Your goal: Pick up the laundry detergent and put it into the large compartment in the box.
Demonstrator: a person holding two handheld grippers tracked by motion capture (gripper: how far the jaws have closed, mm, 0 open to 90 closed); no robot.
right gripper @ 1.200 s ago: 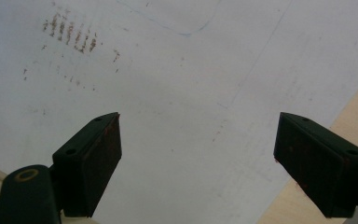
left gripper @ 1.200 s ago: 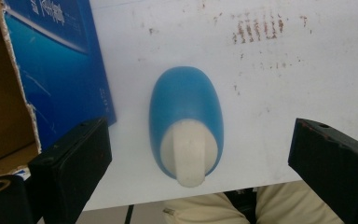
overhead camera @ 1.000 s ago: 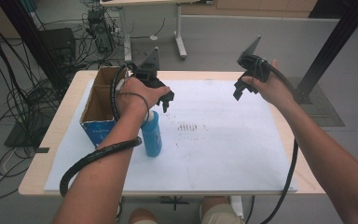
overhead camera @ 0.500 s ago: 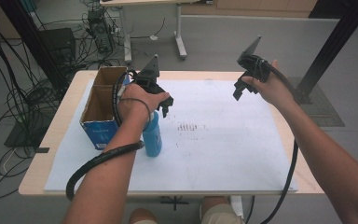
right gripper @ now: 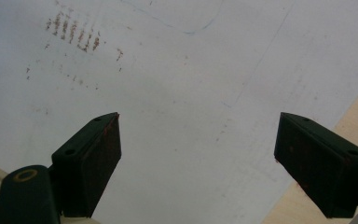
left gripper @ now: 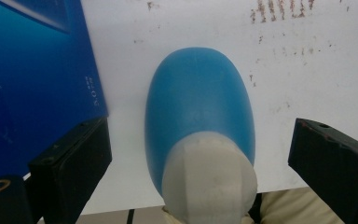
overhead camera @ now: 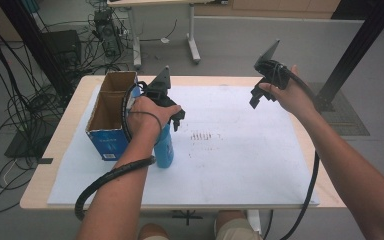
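A blue bottle [overhead camera: 165,149] with a white cap stands upright on the white sheet, close beside a blue cardboard box [overhead camera: 105,137]. My left gripper [overhead camera: 176,119] hovers just above the bottle and points down at it. In the left gripper view the bottle [left gripper: 198,102] and its cap [left gripper: 209,179] sit between the two black jaws of the left gripper [left gripper: 200,154], which is open and touches nothing. My right gripper [overhead camera: 255,100] is held in the air over the far right of the sheet. The right gripper [right gripper: 198,158] is open with only bare paper beneath it.
The open-topped box [left gripper: 32,70] stands at the left of the wooden table [overhead camera: 67,127]. The white sheet [overhead camera: 250,160] covers most of the tabletop and bears brown smudges [overhead camera: 202,135] near its middle. Cables and desk legs lie on the floor beyond.
My left gripper has come down slightly over the bottle. The right gripper has stayed where it was.
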